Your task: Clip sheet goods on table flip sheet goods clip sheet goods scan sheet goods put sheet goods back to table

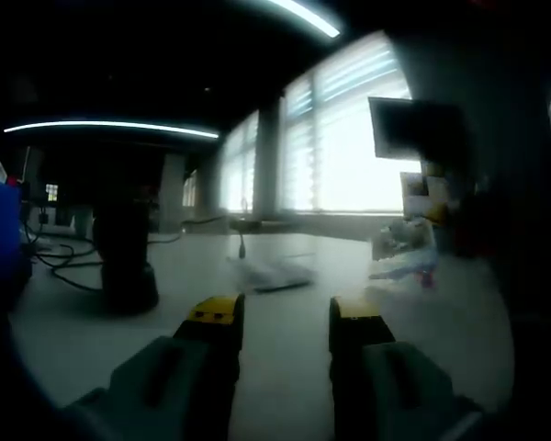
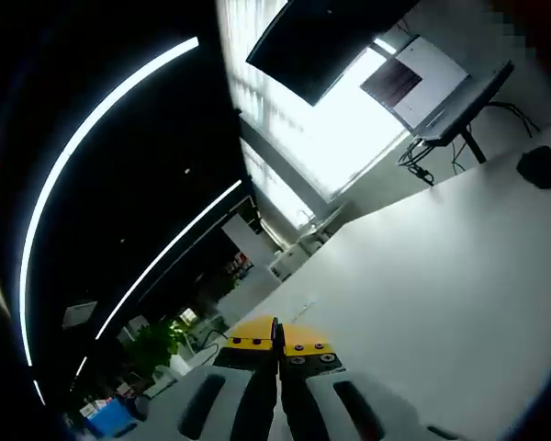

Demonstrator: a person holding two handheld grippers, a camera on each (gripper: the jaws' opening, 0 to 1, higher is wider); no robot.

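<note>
looks like the very start or the very end: the flat packet [image 1: 271,273] lies on the desk [image 1: 285,358], well ahead of the left claw [image 1: 285,317], gaping and empty. right claw [image 2: 277,345] is pressed closed on nothing, aimed across bare desk.

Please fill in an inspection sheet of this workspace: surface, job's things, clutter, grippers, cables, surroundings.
Surface: white table, mostly bare near the jaws.
Job's things: a flat pale packet, blurred, lies on the table ahead of the left gripper; possibly the sheet goods.
Clutter: dark upright object at left; a heap of blurred items at right; small dark object on the table in the right gripper view.
Grippers: left gripper open, nothing between its jaws; right gripper shut, jaws together, nothing seen between them.
Cables: dark cables at left; more under the monitor.
Surroundings: bright windows with blinds, ceiling light strips, green plant.
</note>
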